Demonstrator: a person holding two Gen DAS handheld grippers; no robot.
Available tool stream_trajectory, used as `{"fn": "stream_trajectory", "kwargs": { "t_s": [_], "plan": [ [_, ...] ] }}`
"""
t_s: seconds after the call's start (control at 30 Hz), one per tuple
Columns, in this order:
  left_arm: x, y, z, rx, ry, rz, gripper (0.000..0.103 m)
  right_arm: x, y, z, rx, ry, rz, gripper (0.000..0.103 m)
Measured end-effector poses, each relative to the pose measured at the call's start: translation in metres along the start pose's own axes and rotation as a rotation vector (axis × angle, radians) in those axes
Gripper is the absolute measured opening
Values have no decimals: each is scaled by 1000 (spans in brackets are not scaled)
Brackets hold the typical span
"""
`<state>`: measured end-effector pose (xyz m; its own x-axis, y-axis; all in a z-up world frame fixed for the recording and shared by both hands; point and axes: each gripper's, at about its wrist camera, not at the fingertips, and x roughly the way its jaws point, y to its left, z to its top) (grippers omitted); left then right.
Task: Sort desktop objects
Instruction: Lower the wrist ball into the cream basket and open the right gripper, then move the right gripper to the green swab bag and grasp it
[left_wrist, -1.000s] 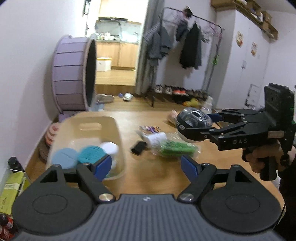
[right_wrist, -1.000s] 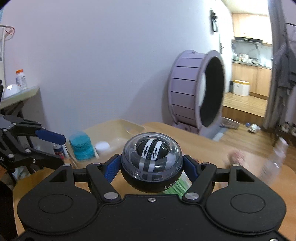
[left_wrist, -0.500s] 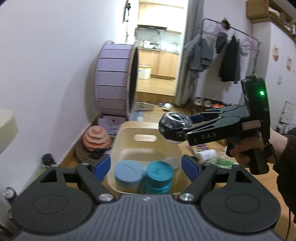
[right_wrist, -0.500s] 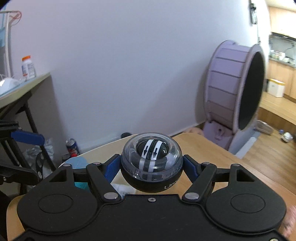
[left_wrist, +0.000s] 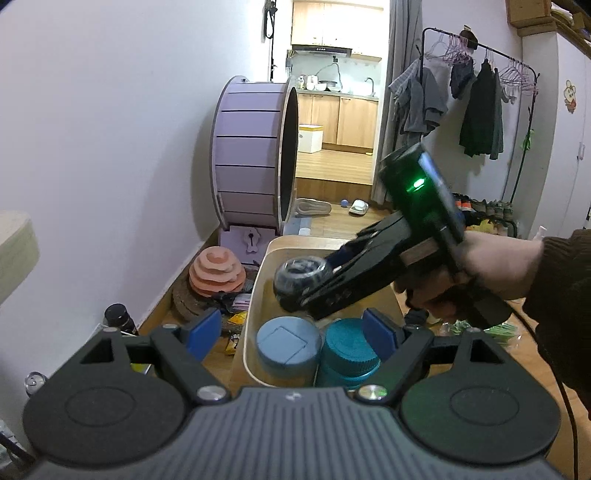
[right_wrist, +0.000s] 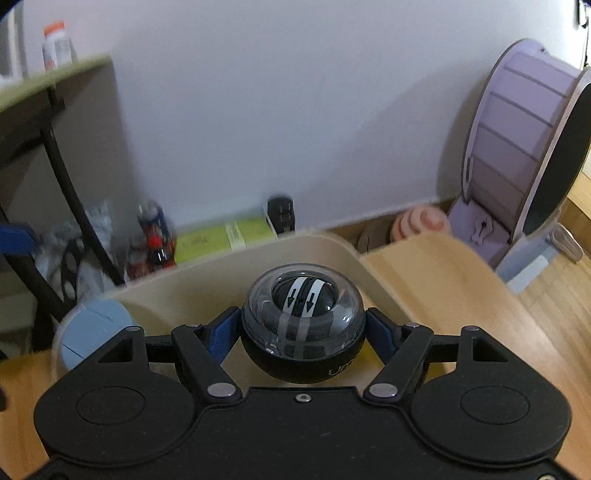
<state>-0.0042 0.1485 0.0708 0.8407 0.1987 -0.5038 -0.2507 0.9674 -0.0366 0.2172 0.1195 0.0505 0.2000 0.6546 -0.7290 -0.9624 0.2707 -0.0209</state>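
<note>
The right gripper was tilted down over the cream plastic bin, its blue-padded fingers clamped on either side of the black gyro ball with the clear dome. That ball hung inside the bin's outline, near the far half, above the open floor of the bin; whether it touched the bottom could not be told. The bin's far wall curved just beyond the ball, with bare wall on both sides of it.

In the near end of the bin stood two jars side by side, touching or nearly so: a pale blue round-lidded jar on the left and a teal ribbed-lid jar on the right. They filled the near end, so the free room lay past them, under the ball. The left gripper hovered low in front of those jars, its jaws spread wide and holding nothing.

The bin sat at the left end of the light wooden table, whose rounded edge dropped away just beyond it. A green packet lay on the table to the right, partly hidden behind the person's hand. Down on the floor to the left were a tiered pink cat toy, a dark bottle and, further back, the big lilac running wheel.
</note>
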Motion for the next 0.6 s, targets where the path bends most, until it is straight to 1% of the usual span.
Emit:
{"fn": "stream_trajectory", "kwargs": {
  "t_s": [0.03,0.17,0.27,0.33,0.4,0.47,0.57,0.6],
  "plan": [
    [1,0,0,0,1,-1,83,3,2,-2,-6,18,-11,71],
    [0,0,-1,2,1,-11,83,-23,-4,-4,51,-88,4,73],
    [0,1,-2,1,-1,-22,83,-48,-5,-10,52,-129,-39,77],
    [-1,0,-2,0,-2,-40,83,-68,-10,-18,80,-157,-50,80],
    [-2,-3,-2,1,-1,-61,83,-91,-15,-32,125,-200,-63,87],
    [-3,-7,-3,7,1,-79,83,-113,-19,-46,160,-248,-88,92],
    [-4,-15,-3,17,4,-111,83,-150,-16,-76,203,-294,-127,94],
    [-5,-17,-3,19,5,-122,83,-162,-14,-86,227,-311,-139,97]
  ]
}}
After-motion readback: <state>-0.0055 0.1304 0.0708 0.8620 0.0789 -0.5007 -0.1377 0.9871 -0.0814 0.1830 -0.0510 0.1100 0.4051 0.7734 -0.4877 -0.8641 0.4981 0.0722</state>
